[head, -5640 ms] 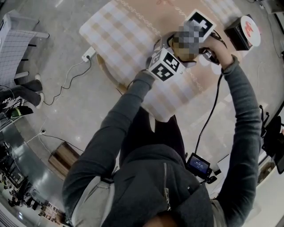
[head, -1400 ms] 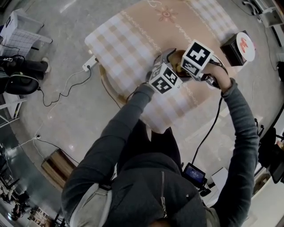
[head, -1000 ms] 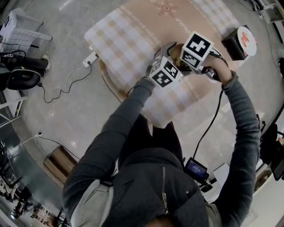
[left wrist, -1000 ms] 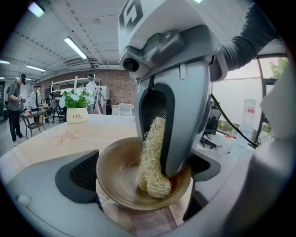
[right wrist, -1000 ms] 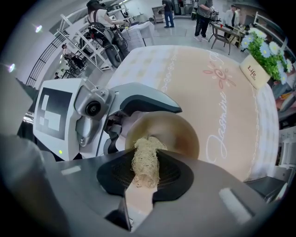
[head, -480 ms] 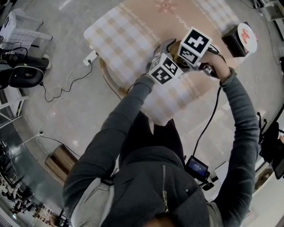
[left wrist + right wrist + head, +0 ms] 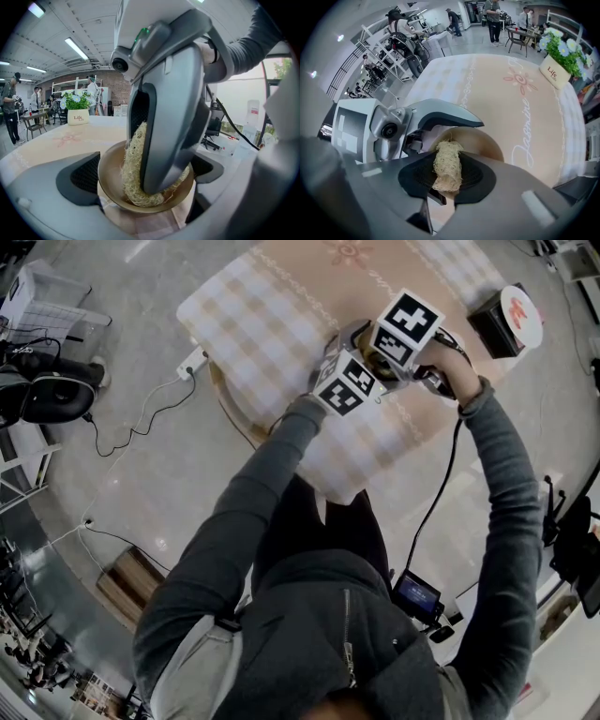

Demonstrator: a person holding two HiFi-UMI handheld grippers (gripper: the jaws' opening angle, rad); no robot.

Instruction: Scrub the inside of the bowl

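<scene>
A small brown bowl (image 7: 110, 173) stands on the cloth-covered table (image 7: 281, 306). My left gripper (image 7: 145, 187) is shut on the bowl, with a black pad against either side of it. A pale straw-coloured loofah scrubber (image 7: 133, 164) is pinched in my right gripper (image 7: 447, 176), which is shut on it. That gripper comes steeply down from above and presses the scrubber onto the bowl's inner floor. In the right gripper view the scrubber (image 7: 447, 164) juts past the pads over the bowl (image 7: 483, 140). In the head view the two marker cubes hide most of the bowl.
A white flower pot (image 7: 558, 70) stands at the far end of the table. A black box with a round white lid (image 7: 511, 315) sits off the table's right corner. A power strip (image 7: 190, 360) and cable lie on the floor. People stand in the background.
The right gripper has shifted slightly up and to the left over the bowl with the scrubber still in it. The left gripper has kept its hold and barely moved.
</scene>
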